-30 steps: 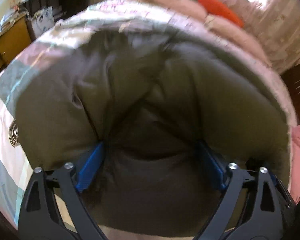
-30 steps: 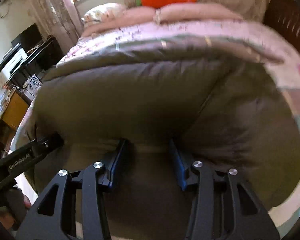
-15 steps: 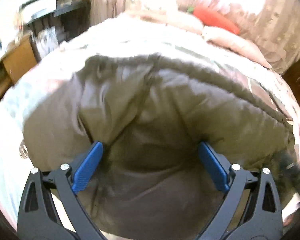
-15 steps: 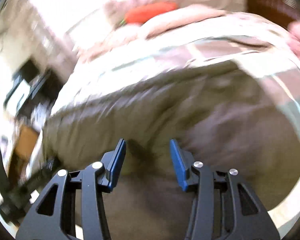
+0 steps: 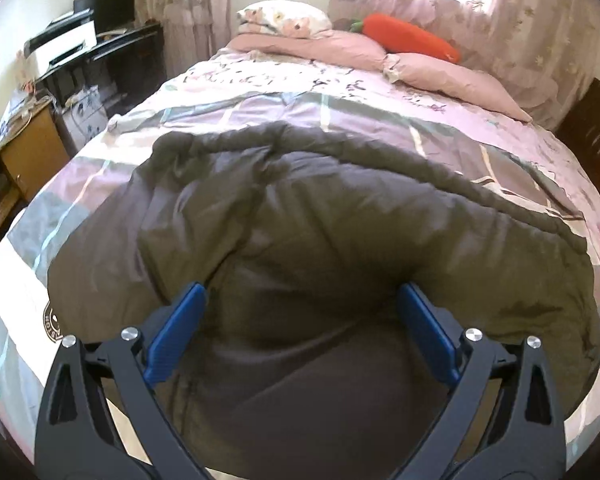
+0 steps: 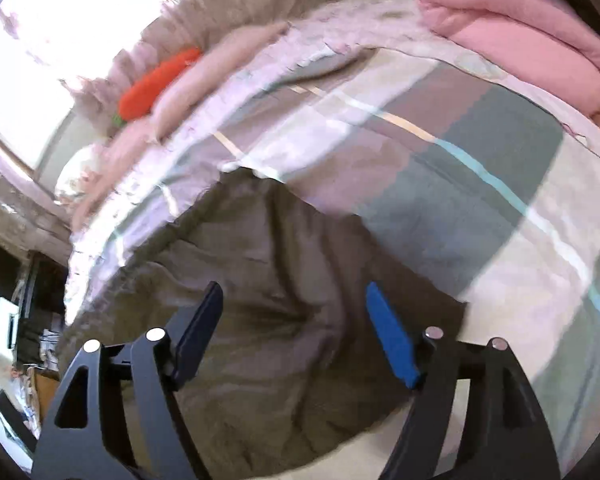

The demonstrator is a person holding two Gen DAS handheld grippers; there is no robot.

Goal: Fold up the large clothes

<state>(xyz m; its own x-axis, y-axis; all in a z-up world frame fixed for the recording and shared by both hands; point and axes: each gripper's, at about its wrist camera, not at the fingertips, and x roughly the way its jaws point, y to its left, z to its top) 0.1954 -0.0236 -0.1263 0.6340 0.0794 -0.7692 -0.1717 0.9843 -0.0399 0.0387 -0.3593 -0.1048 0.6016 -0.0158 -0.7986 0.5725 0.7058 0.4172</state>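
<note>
Fingers, left: left gripper [image 5: 300, 332] has its jaws spread wide, and the blue pads [image 5: 176, 336] stand either side of a soft bulge of cloth without pinching it; nothing is held.
Fingers, right: right gripper [image 6: 296, 336] has just been opening its jaws; they now stand well apart above the cloth, with loose fabric lying beneath the gap and not gripped.
Garment: dark olive padded garment [image 5: 320, 232] lies spread across the lower centre of the left view, on the checked bedspread [image 5: 340, 112], its puffy far edge running from centre left to right.
Right view: blurred and tilted; the garment's corner sits lower centre, and a pink folded blanket [image 6: 540, 40] fills the upper right.
Background: orange plush carrot [image 5: 412, 36] and pillows at top centre, well apart from the garment.
Risk, spring-back: with both grips off, the thick padding may puff open and undo the fold.
Risk, snag: a pad dragging across the bulge on departure could pull the layer askew.
Risk, regrasp: pinching only the top layer would lift it apart from the layers beneath.
</note>
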